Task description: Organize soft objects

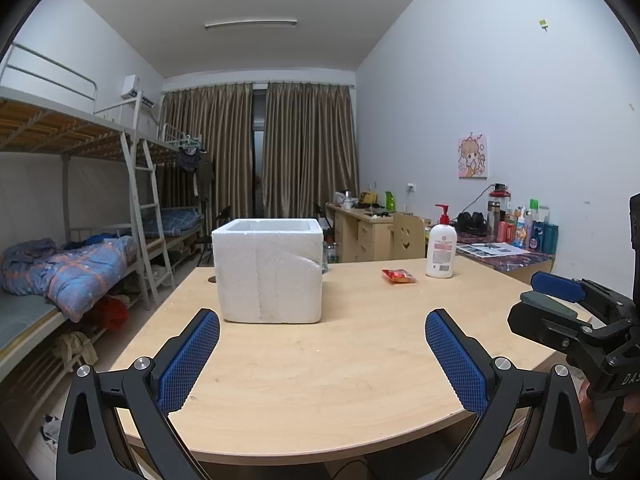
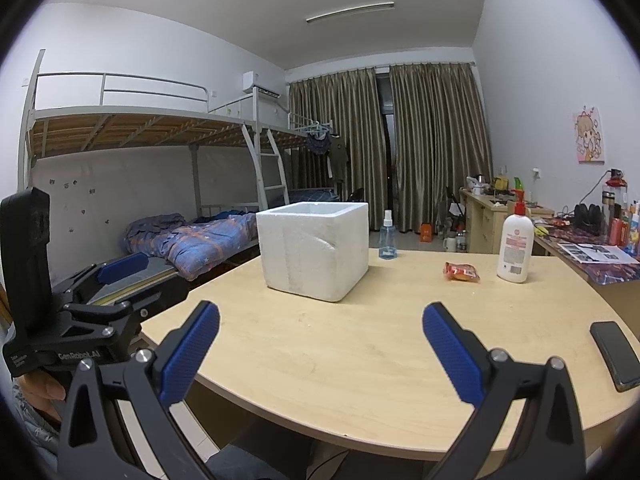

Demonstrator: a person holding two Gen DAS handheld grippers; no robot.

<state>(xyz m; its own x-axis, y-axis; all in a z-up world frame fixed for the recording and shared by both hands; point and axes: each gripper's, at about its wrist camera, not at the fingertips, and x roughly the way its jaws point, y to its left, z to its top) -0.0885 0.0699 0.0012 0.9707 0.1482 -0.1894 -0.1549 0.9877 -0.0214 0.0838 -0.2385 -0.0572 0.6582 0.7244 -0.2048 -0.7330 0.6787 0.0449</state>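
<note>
An open-topped white foam box (image 1: 269, 270) (image 2: 316, 250) stands on the pale wooden table (image 1: 320, 380) (image 2: 360, 352), left of centre. A small red soft packet (image 1: 398, 276) (image 2: 461, 271) lies flat to its right, beside a white pump bottle (image 1: 441, 248) (image 2: 516, 246). My left gripper (image 1: 322, 334) hovers open over the near table edge, well short of the box, with nothing between its blue pads. My right gripper (image 2: 320, 328) is open too and empty, also near the front edge. Each gripper shows at the side of the other's view.
A clear spray bottle (image 2: 387, 240) stands behind the box. A black phone (image 2: 614, 354) lies at the table's right edge. Bunk beds (image 1: 60, 272) with a blue quilt fill the left; a cluttered desk (image 1: 504, 240) runs along the right wall.
</note>
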